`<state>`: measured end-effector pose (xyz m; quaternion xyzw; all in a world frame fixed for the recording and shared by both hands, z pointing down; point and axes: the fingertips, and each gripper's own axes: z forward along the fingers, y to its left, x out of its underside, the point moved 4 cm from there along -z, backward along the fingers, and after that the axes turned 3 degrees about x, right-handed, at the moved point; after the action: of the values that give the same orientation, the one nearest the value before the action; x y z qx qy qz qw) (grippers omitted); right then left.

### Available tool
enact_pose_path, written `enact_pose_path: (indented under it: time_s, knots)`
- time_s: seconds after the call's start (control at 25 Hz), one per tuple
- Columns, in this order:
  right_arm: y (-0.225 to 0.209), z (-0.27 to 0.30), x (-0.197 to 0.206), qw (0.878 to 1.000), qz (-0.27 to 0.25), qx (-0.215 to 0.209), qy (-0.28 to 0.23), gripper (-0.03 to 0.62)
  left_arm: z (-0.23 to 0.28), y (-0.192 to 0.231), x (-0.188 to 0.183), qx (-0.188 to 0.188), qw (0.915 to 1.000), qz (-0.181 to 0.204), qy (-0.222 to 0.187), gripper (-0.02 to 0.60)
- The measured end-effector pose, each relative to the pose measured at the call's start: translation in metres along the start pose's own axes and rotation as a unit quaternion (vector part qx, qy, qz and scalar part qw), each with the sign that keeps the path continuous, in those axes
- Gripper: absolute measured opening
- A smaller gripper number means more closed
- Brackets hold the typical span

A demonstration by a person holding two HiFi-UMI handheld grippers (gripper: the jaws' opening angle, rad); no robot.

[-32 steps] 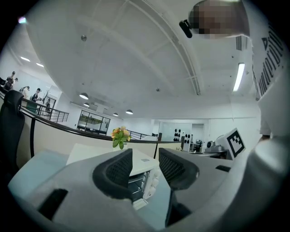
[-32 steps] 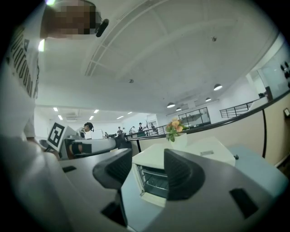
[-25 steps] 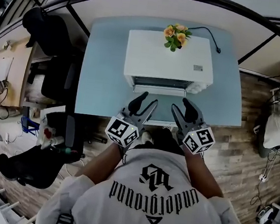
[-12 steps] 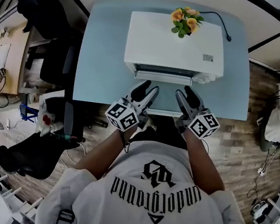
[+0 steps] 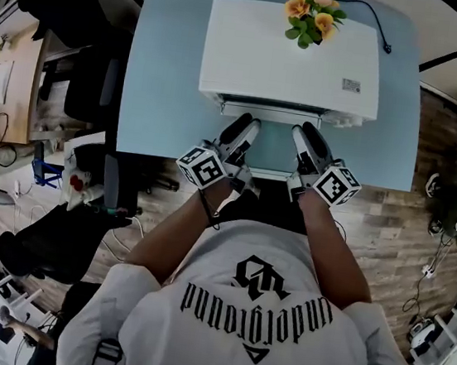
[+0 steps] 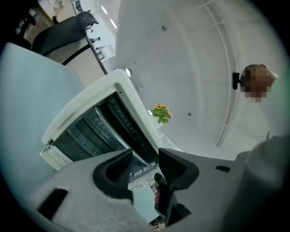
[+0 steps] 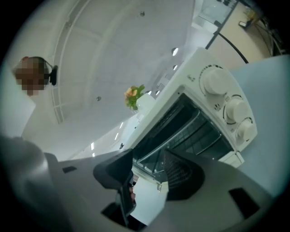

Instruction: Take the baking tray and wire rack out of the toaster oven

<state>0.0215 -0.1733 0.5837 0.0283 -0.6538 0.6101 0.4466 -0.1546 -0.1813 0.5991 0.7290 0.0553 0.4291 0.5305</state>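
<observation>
A white toaster oven (image 5: 293,57) stands on a pale blue table (image 5: 162,85). The left gripper (image 5: 244,129) and right gripper (image 5: 311,140) hover side by side just before its front, jaws partly apart, holding nothing. The wire rack (image 7: 199,131) sits inside, behind the dark front. The baking tray is presumably there too, but I cannot pick it out. Both are likely thin, stiff, light, slick metal, best pinched at the front edge and kept level. The head view hides the interior, while the right gripper view shows rack bars and knobs (image 7: 225,97).
</observation>
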Motion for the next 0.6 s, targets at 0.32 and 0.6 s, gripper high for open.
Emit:
enact_pose_path:
  time_s: [0.32, 0.6]
  knots:
    - [-0.035, 0.024, 0.0, 0.996, 0.086, 0.008, -0.027, 0.212, 0.028, 0.034, 0.004, -0.031, 0.9966, -0.067, -0.037, 0.189]
    - [-0.04, 0.052, -0.01, 0.99, 0.128, -0.018, -0.054, 0.21, 0.053, 0.049, 0.0, -0.043, 0.992, -0.098, -0.067, 0.189]
